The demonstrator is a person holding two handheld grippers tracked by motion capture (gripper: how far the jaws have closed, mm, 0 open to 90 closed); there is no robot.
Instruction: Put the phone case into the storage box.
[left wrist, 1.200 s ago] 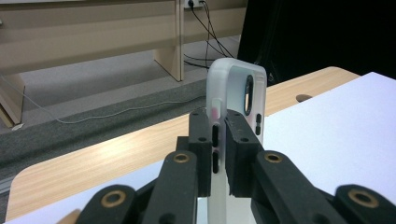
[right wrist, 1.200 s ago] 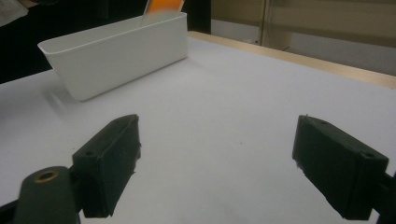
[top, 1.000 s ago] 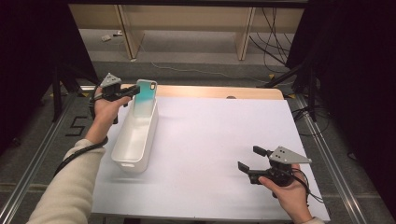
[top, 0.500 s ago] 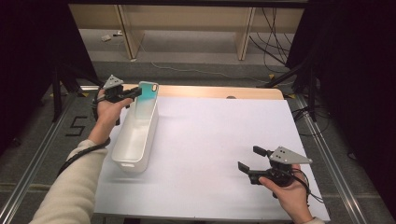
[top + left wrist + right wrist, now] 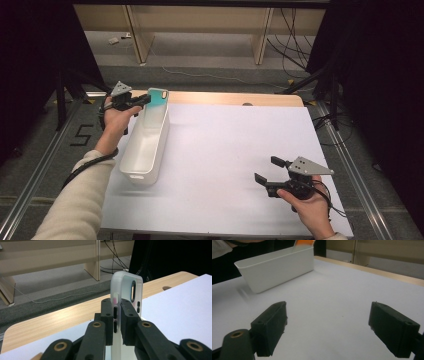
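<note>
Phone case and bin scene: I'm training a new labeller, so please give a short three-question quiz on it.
1. What does the left gripper hold?
2. True or false: the right gripper grips the long white plastic bin.
3. The held thing is: A) flat on the white table sheet, B) upright at the bin's far end, C) on the floor.

Key:
1. A translucent teal plastic phone case, pinched between its fingers.
2. False; it is open and apart from the bin.
3. B
</note>
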